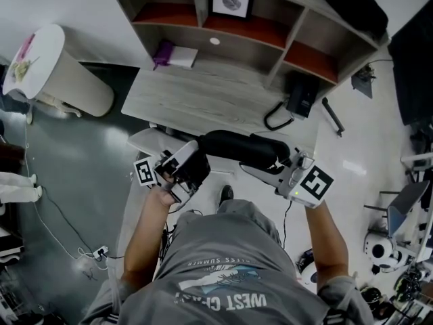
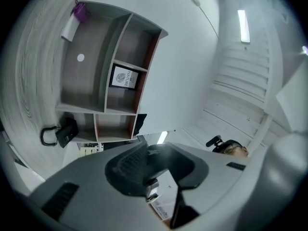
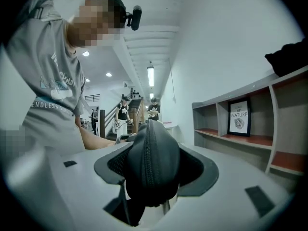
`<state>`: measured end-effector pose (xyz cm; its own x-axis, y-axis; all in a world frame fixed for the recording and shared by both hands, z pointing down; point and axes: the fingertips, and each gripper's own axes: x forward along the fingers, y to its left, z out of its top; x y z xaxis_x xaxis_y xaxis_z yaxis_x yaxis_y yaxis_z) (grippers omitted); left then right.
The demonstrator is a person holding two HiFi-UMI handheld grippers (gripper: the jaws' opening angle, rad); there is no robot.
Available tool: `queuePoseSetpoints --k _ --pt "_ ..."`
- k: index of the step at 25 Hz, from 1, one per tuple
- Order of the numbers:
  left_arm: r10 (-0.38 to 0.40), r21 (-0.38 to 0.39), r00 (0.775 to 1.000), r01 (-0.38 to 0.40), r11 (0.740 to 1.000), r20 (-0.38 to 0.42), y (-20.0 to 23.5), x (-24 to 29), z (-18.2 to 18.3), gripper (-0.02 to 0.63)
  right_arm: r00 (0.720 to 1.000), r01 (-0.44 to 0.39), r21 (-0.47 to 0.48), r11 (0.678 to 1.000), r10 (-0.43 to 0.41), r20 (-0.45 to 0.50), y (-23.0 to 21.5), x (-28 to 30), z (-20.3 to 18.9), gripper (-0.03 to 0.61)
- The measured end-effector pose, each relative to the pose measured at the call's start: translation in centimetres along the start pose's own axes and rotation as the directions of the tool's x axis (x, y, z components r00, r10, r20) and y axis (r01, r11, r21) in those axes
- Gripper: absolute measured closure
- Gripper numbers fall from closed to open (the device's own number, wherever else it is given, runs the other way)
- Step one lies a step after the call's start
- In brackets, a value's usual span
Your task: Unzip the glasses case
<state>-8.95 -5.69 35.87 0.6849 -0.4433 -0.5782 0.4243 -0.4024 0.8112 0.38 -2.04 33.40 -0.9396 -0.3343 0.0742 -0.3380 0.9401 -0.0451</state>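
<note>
Currently the glasses case (image 1: 240,147) is hanging in the air just off the near edge of the desk (image 1: 203,100), resting on nothing. The right gripper (image 1: 274,166) is clamping its right end, pads pressing both sides and the zipper (image 3: 147,153) running along the seam between them. The left gripper (image 1: 196,162) is sitting at the case's left end with its jaws drawn to a narrow gap. A small metal piece (image 2: 151,189), probably the zipper pull, is lying in that gap; whether the pads are pinching it is not showing. Judgement: the pull needs seating firmly between the pads before dragging, with the right hand holding steady and the pull travelling along the seam, not away from it
</note>
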Motion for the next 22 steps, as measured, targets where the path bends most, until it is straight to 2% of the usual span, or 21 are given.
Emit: queuePoseSetpoints --k 2,4,9,14,22 --pt "0.020 0.023 1.000 -0.020 1.000 0.001 0.1 -0.4 0.2 0.572 1.000 -0.004 0.007 1.000 0.004 0.004 0.0 -0.2 -0.2 0.311" --pt "0.031 0.049 0.999 -0.030 0.998 -0.009 0.1 -0.6 0.5 0.608 1.000 -0.008 0.006 1.000 0.008 0.002 0.0 -0.3 -0.4 0.311" --pt "0.026 0.055 0.999 -0.025 0.998 -0.022 -0.2 -0.4 0.3 0.609 0.999 -0.043 0.044 0.998 0.042 0.021 0.2 -0.8 -0.8 0.311" --pt "0.033 0.034 0.999 -0.032 0.999 -0.002 0.4 -0.8 0.0 0.609 0.999 -0.041 0.052 0.998 0.041 0.010 0.2 -0.7 -1.1 0.311" --pt "0.007 0.054 1.000 -0.006 0.998 -0.024 -0.3 -0.3 -0.6 0.592 0.998 -0.035 0.090 0.995 0.031 0.046 -0.1 -0.5 -0.5 0.311"
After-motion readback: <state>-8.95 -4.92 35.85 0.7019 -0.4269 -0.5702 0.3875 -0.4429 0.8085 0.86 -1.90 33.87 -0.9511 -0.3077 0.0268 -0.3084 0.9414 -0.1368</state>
